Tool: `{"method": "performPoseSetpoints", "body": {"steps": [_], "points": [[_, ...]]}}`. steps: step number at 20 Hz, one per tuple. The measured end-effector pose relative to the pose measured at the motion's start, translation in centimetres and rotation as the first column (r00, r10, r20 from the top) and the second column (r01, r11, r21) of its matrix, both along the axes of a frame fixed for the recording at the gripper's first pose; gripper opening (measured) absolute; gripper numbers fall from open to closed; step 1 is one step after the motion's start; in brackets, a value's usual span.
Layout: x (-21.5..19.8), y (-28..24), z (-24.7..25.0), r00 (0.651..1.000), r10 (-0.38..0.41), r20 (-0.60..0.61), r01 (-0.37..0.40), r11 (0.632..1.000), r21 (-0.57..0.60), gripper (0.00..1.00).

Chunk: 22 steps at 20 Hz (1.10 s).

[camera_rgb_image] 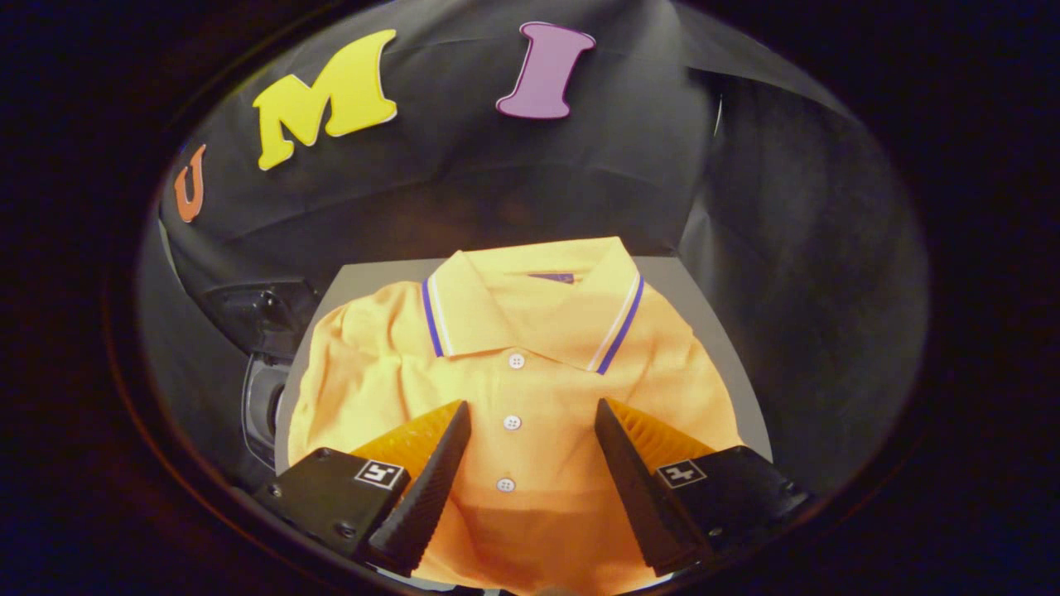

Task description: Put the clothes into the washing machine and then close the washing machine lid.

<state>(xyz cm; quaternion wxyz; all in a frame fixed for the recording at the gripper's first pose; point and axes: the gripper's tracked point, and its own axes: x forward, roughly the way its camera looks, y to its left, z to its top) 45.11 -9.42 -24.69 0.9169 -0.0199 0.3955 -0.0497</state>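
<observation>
A folded orange polo shirt point(530, 372) with a blue-and-white striped collar and white buttons lies on a grey surface point(712, 331). My gripper point(530, 410) hovers over the shirt's button placket, open, with one finger on each side of the buttons and the cloth showing between them. Whether the fingers touch the fabric I cannot tell. To the left of the shirt, past the grey surface's edge, a dark machine part with a rounded opening point(263, 372) shows, partly hidden.
Black cloth walls close in behind the shirt and on the right. The grey surface ends just left of the shirt, where the dark machine part sits lower down.
</observation>
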Motion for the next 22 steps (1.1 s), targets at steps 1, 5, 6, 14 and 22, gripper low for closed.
{"method": "performPoseSetpoints", "body": {"steps": [1, 5, 6, 14, 22], "points": [[0.0, -0.1, -0.2, 1.0, -0.008, -0.007, 0.008, 1.0, 0.004, 0.95], [0.2, -1.2, 0.1, 0.999, -0.033, 0.001, 0.033, 0.999, 0.01, 0.74], [0.3, -1.4, 0.2, 0.999, -0.032, 0.004, 0.032, 0.999, 0.006, 0.61], [0.6, -1.7, 0.2, 1.0, 0.0, 0.03, 0.001, 0.999, -0.035, 0.15], [0.5, -1.7, 0.4, 1.0, 0.008, 0.025, -0.008, 1.0, -0.028, 0.09]]}}
